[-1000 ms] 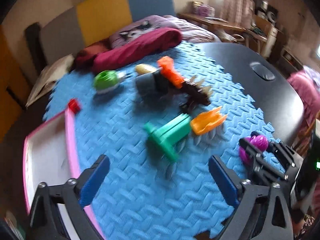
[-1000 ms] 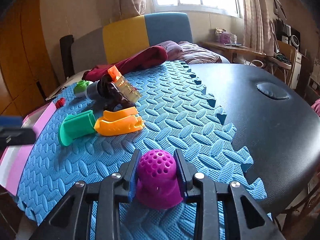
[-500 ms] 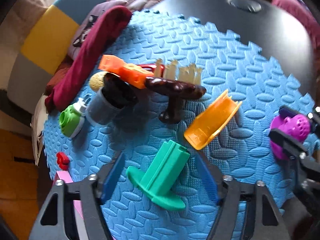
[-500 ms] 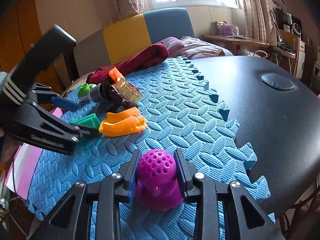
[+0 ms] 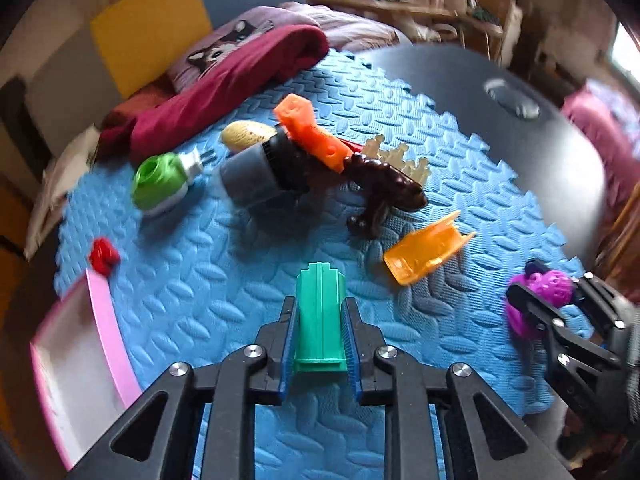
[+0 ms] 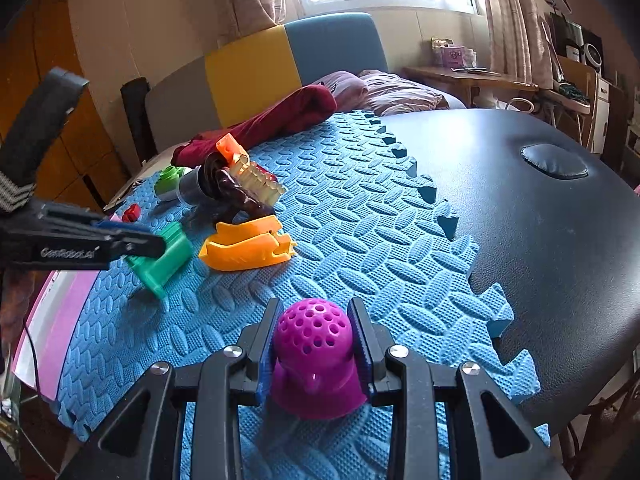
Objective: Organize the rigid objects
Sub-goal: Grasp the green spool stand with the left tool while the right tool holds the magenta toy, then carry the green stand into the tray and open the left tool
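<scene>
At lower centre of the left wrist view, the left gripper (image 5: 319,334) had its jaws closed against the two long sides of the green plastic piece (image 5: 320,312). The flat flange of the piece sat nearest the camera and its ribbed body pointed away along the fingers, so the pads bore on parallel faces, probably the firmest hold available. In the right wrist view the same piece (image 6: 166,254) appeared at centre left, low over the blue foam mat (image 6: 360,240); whether it touched the mat could not be determined.

At lower centre of the right wrist view, the right gripper (image 6: 314,354) had its jaws closed on the waist of the purple perforated dome (image 6: 314,354), just above its flared base. The dome stood upright, holes uppermost, with its base at mat level near the front edge of the mat.

Toward the upper centre of the left wrist view lay the objects not yet handled: an orange scoop-shaped piece (image 5: 426,254), a dark brown figure (image 5: 384,194), a grey cylinder (image 5: 250,178) and a green-capped item (image 5: 160,180), grouped closely on the mat. A pink-rimmed tray (image 5: 108,320) at lower left extended past the mat edge and was the likely destination, being the only container in view. The black desk (image 6: 540,220) carried the mat.
</scene>
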`<state>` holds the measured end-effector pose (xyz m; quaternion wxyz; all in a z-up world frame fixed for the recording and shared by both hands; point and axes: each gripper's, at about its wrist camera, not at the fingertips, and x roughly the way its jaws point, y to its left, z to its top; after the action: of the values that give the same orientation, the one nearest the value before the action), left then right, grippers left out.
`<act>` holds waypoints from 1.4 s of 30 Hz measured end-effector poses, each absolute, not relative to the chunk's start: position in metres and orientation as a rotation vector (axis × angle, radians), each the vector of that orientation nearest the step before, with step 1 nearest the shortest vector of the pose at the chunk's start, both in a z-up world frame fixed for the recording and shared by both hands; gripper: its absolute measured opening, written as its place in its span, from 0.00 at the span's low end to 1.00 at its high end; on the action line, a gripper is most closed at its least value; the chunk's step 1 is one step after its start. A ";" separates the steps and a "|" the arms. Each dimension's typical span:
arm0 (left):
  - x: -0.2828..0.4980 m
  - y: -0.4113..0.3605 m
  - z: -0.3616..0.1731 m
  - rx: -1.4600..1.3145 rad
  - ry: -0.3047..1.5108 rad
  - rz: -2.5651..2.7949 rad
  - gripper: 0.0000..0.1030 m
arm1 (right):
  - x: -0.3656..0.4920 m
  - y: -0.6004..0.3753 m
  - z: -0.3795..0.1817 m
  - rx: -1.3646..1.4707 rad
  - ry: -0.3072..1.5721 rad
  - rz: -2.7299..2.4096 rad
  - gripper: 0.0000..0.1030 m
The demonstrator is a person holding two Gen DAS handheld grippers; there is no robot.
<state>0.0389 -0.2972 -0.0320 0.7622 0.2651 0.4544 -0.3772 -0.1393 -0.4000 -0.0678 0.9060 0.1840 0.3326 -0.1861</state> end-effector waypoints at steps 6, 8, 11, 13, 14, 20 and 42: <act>0.036 -0.300 -0.033 0.557 1.002 -0.823 0.24 | -0.138 -0.397 -0.068 0.354 0.695 -0.395 0.32; 0.041 -0.315 -0.038 0.618 1.026 -0.824 0.31 | -0.138 -0.397 -0.068 0.360 0.696 -0.393 0.32; 0.044 -0.333 -0.046 0.701 1.053 -0.801 0.36 | -0.139 -0.399 -0.068 0.371 0.695 -0.390 0.32; 0.045 -0.341 -0.052 0.731 1.077 -0.808 0.29 | -0.138 -0.398 -0.068 0.370 0.696 -0.388 0.32; 0.044 -0.342 -0.053 0.741 1.068 -0.803 0.29 | -0.139 -0.398 -0.068 0.369 0.696 -0.387 0.32; 0.033 -0.313 -0.025 0.591 0.961 -0.815 0.29 | -0.139 -0.400 -0.069 0.381 0.691 -0.382 0.32; 0.040 -0.281 -0.036 0.321 0.859 -0.762 0.29 | -0.137 -0.395 -0.070 0.362 0.695 -0.392 0.32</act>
<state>0.0400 -0.2806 -0.0357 0.8275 0.1510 0.4044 -0.3590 -0.1366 -0.3948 -0.0697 0.9056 0.1751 0.3365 -0.1898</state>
